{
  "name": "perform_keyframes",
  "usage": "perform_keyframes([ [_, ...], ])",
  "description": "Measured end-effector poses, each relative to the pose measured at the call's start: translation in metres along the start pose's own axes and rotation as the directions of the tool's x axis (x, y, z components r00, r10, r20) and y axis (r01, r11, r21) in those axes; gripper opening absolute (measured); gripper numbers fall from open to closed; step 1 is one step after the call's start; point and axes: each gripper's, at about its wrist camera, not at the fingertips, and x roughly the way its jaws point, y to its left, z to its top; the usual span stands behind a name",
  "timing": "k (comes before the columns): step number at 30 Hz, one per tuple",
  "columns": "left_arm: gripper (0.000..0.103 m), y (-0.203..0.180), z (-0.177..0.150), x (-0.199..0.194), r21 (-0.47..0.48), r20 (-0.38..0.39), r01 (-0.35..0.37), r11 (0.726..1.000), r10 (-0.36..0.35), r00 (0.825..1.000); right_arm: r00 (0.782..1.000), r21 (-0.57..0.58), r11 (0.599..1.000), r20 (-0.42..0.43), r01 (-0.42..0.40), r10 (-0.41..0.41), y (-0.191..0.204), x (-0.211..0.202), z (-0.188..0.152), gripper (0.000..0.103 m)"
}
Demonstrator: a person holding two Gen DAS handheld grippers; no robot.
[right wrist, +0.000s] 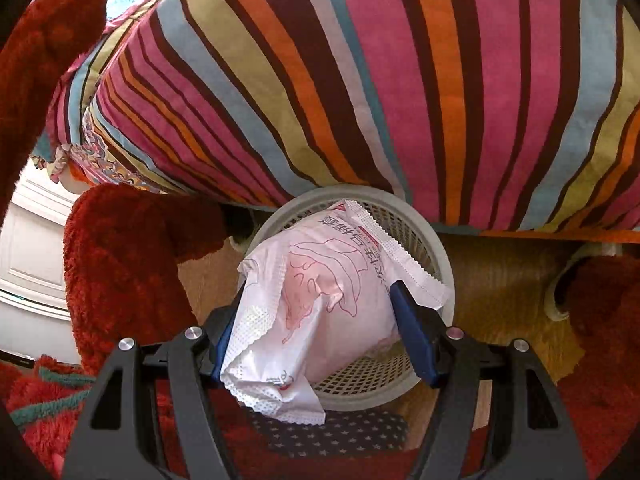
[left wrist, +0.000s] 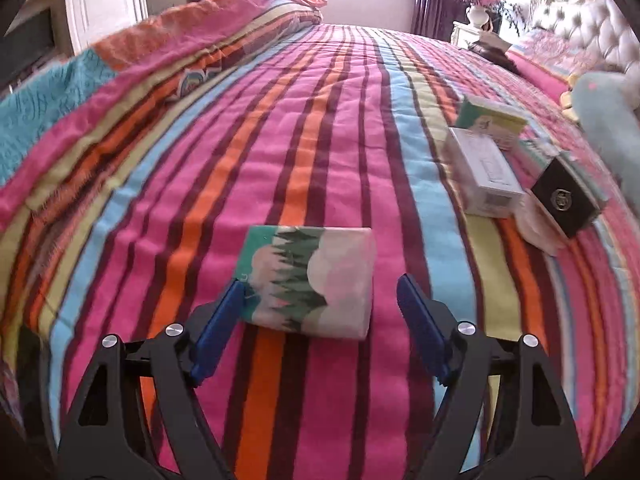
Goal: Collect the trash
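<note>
White packet (right wrist: pixel 320 304), pink hand print, unreadable script

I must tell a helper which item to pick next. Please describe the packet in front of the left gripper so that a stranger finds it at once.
Look at the striped bedspread. The tissue packet lies alone on its near part, just ahead of the open left gripper, away from the boxes on the right. Unlike the white box and the black box, it is soft and printed with green trees and pink clouds.

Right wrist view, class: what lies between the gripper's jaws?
A white and pink packet is clamped by the right gripper, above the mesh basket; only this view shows it.
</note>
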Motion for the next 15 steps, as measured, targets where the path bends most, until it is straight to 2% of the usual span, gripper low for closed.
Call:
perform_keyframes([
  [3,0.077,0.003,0.005,0.009,0.002,0.001,-0.046,0.999,0.046,0.999,1.000,0.010,1.000,-0.002,0.002,-0.002,-0.001,0.001,0.002,0.065],
  [6,0.077,0.011,0.007,0.024,0.018,-0.038,-0.112,0.994,0.112,0.993,1.000,0.013,1.000,-0.001,0.002,-0.002,-0.001,0.001,0.002,0.065],
  [9,0.077,0.027,0.009,0.030,-0.056,-0.040,-0.053,0.997,0.050,0.998,1.000,0.018,1.000,-0.007,0.000,0.000,-0.002,0.003,0.001,0.065],
  [10,0.076,0.028,0.010,0.031,-0.055,-0.036,-0.044,0.997,0.042,0.998,1.000,0.022,1.000,-0.010,-0.002,0.002,-0.003,0.004,0.001,0.065],
  [12,0.054,0.029,0.012,0.031,-0.041,-0.024,-0.034,0.999,0.033,0.999,1.000,0.035,0.999,-0.017,-0.008,0.008,-0.005,0.007,0.003,0.065],
  [13,0.035,0.031,0.013,0.030,-0.052,-0.018,-0.023,0.998,0.022,1.000,1.000,0.037,0.999,-0.018,-0.008,0.008,-0.006,0.009,0.004,0.065],
  [14,0.023,0.034,0.015,0.030,-0.065,-0.015,-0.008,0.998,0.007,1.000,1.000,0.037,0.999,-0.019,-0.006,0.007,-0.006,0.010,0.005,0.065],
  [15,0.022,0.039,0.016,0.030,-0.087,-0.010,0.022,0.996,-0.023,1.000,1.000,0.034,0.999,-0.016,-0.004,0.004,-0.006,0.010,0.006,0.065],
])
